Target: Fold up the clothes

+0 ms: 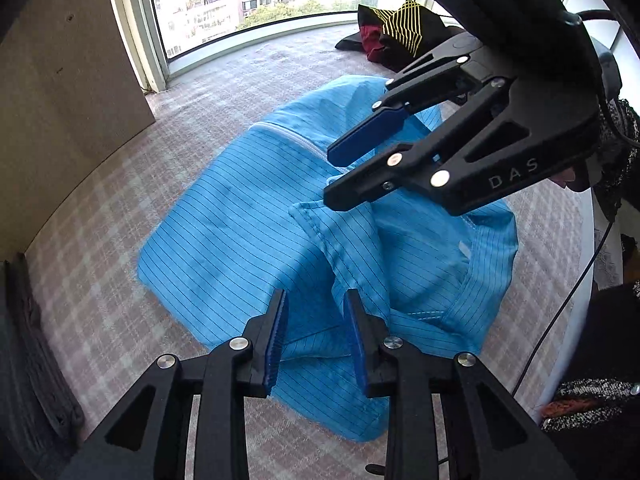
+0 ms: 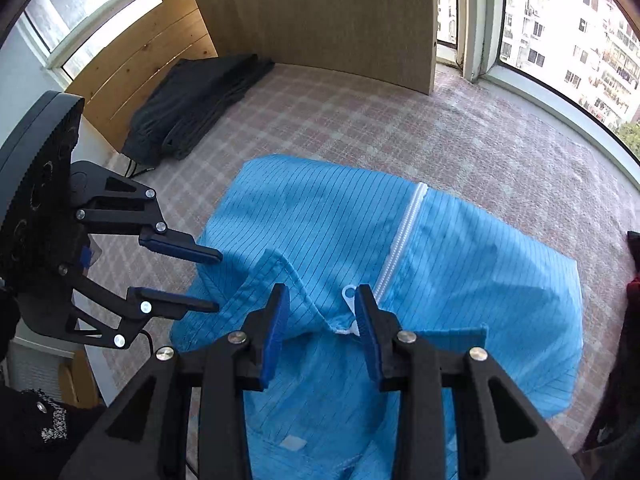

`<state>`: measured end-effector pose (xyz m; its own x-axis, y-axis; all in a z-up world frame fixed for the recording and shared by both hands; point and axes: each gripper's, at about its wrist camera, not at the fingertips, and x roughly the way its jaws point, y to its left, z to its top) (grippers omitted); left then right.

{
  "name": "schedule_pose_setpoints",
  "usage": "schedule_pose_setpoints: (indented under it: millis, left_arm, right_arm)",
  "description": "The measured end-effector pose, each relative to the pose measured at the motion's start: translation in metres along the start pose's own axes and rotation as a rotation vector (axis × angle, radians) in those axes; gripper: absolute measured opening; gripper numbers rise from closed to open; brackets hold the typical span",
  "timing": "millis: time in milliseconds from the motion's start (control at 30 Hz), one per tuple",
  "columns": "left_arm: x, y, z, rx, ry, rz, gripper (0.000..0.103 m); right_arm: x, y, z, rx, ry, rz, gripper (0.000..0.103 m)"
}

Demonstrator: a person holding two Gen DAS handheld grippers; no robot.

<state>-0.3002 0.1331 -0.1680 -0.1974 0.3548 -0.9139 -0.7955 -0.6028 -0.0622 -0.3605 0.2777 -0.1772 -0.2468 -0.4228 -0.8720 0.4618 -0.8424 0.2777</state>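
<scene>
A light blue garment [image 1: 240,220] with thin dark stripes and a white zipper [image 1: 288,136] lies partly folded on the checked cloth surface [image 1: 120,240]. My left gripper [image 1: 316,294] stands open over its near edge, fingers either side of a raised fold, with nothing clamped. My right gripper [image 1: 330,176] comes in from the upper right, open, just above the collar. In the right wrist view the right gripper [image 2: 322,290] is open over the collar area of the blue garment [image 2: 320,208], near the zipper [image 2: 404,232] and its white pull tab [image 2: 348,294]. The left gripper [image 2: 216,280] is open at the garment's left edge.
A dark folded pile [image 2: 192,108] lies at the far left by a wooden panel [image 2: 140,60]. A heap of black, yellow and red clothes [image 1: 400,32] sits near the curved window. An upright board [image 2: 320,12] stands at the back. A black cable [image 1: 560,312] hangs at the right edge.
</scene>
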Motion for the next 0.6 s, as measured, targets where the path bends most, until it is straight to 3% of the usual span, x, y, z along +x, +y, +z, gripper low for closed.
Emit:
schedule_pose_setpoints:
  millis: [200,300,400,500,600]
  left_arm:
    - [0.005,-0.026,0.006,0.102,0.041,0.014,0.028]
    - [0.013,-0.042,0.008,0.157,0.065,0.014,0.037]
    - [0.023,-0.05,0.011,0.195,0.093,0.018,0.035]
    - [0.029,-0.033,0.013,0.17,0.101,0.014,0.0]
    - [0.011,-0.01,0.019,0.087,0.049,-0.041,0.0]
  right_arm:
    - [-0.002,-0.006,-0.038,0.105,0.02,0.063,0.034]
    - [0.007,0.0,-0.035,0.105,0.021,0.045,0.034]
    - [0.002,0.002,-0.032,0.116,0.004,0.078,0.034]
    - [-0.002,0.009,-0.04,0.097,0.029,0.13,0.034]
    - [0.003,0.024,-0.048,0.059,0.037,0.173,0.034]
